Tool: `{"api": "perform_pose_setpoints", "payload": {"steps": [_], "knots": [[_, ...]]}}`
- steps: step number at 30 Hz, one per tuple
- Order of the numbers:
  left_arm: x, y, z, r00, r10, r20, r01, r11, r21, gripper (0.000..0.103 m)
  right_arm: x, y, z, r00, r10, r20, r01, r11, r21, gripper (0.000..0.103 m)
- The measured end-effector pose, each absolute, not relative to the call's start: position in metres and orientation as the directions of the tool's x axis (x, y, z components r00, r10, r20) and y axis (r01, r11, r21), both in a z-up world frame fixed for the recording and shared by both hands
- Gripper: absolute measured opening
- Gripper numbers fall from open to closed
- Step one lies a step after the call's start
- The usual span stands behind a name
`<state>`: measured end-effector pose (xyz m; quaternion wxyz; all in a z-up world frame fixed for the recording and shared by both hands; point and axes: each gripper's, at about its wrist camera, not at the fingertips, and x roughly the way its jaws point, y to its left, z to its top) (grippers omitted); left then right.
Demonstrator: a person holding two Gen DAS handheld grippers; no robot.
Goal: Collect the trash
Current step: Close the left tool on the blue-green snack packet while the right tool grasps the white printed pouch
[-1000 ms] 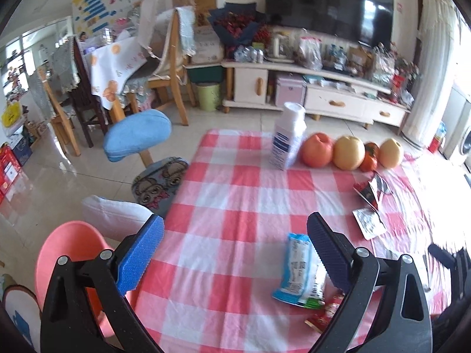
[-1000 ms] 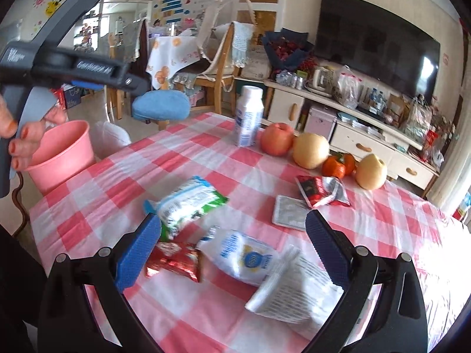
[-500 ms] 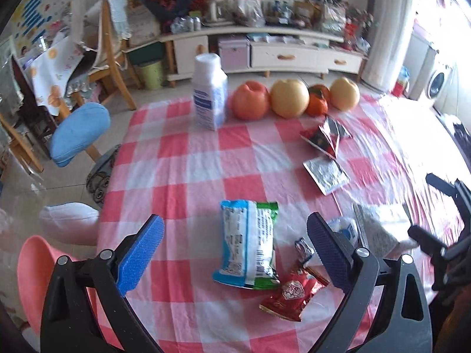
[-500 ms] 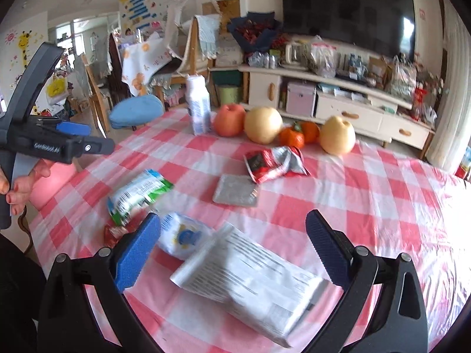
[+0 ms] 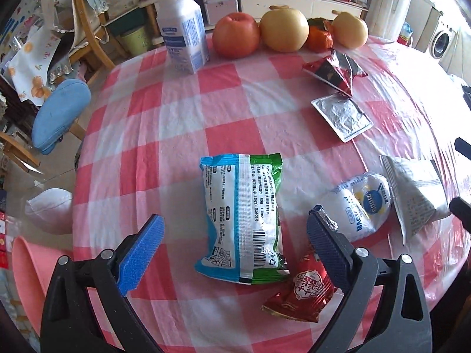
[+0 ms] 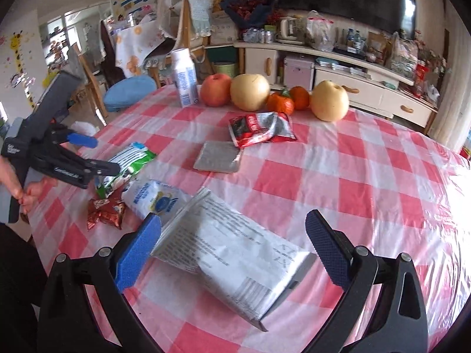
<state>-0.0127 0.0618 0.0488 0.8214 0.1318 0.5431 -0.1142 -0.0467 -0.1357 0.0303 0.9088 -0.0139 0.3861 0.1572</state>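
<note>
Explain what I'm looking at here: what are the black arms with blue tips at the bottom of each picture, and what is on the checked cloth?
No robot here: a person holds one hand-squeezed claw in each hand, and a fisheye camera on each looks forward along its fingers. The black arms with blue pads are those fingers. One picture is from the left claw, the other from the right claw. Both are open and hold nothing.

On the table with the red checked cloth lie wrappers: a blue and green packet between the left claw's fingers, a small red packet, a white pouch, a large grey and white bag in front of the right claw, a silver foil sachet and a red and silver bag. At the far edge stand a white bottle and a row of fruit. A pink bin sits beside the table.
</note>
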Motion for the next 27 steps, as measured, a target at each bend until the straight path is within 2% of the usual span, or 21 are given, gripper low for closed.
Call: {"api": "perform_pose_setpoints", "payload": {"steps": [5, 7, 10, 12, 20, 27], "knots": [[-0.009, 0.058, 0.036, 0.357, -0.022, -0.934, 0.338, 0.935, 0.107, 0.093, -0.041, -0.132, 0.02, 0.61, 0.248, -0.752, -0.309, 0.949, 0.063, 0.099], [-0.007, 0.056, 0.031, 0.344, -0.016, -0.939, 0.341, 0.934, 0.109, 0.078, -0.041, -0.135, 0.014, 0.59, 0.223, -0.776, -0.31, 0.95, 0.038, 0.099], [-0.005, 0.055, 0.025, 0.325, -0.008, -0.946, 0.338, 0.935, 0.109, 0.068, -0.042, -0.14, 0.009, 0.574, 0.156, -0.804, -0.306, 0.951, -0.034, 0.099], [-0.004, 0.055, 0.024, 0.325, -0.011, -0.946, 0.332, 0.938, 0.103, 0.065, -0.043, -0.145, 0.006, 0.557, 0.164, -0.814, -0.322, 0.946, -0.03, 0.099], [-0.005, 0.053, 0.025, 0.325, -0.018, -0.946, 0.325, 0.941, 0.093, 0.059, -0.048, -0.137, -0.014, 0.457, 0.195, -0.868, -0.399, 0.917, -0.005, 0.099], [-0.002, 0.053, 0.025, 0.323, -0.024, -0.946, 0.319, 0.944, 0.084, 0.059, -0.059, -0.115, -0.003, 0.374, 0.416, -0.829, -0.494, 0.846, 0.201, 0.099]]}}
